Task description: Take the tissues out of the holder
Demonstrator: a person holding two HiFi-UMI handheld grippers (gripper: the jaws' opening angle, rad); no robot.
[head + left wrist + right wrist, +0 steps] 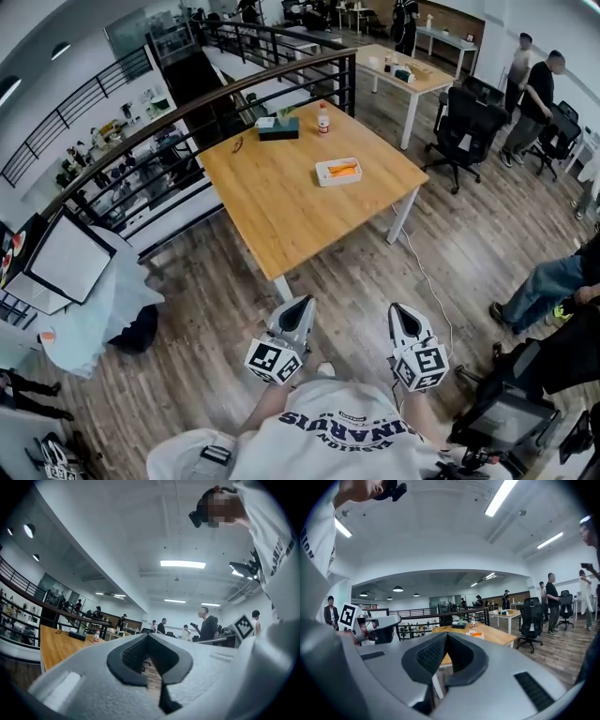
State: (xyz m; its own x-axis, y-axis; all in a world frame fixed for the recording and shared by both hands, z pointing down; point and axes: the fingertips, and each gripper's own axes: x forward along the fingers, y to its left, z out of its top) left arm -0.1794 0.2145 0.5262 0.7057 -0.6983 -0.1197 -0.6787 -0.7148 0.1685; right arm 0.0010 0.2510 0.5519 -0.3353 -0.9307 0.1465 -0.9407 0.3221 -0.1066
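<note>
Hovering closed and empty, left gripper and right gripper are risking shoving the holder, far off at twelve o'clock, unless opened.

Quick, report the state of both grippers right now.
Left gripper: closed, holding nothing.
Right gripper: closed, holding nothing.

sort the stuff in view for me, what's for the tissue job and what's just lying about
For the job:
- holder
- tissues
- left hand-held gripper, shut, empty
- right hand-held gripper, shut, empty

Lying about:
- bottle
- tray with orange bits
- chair
</note>
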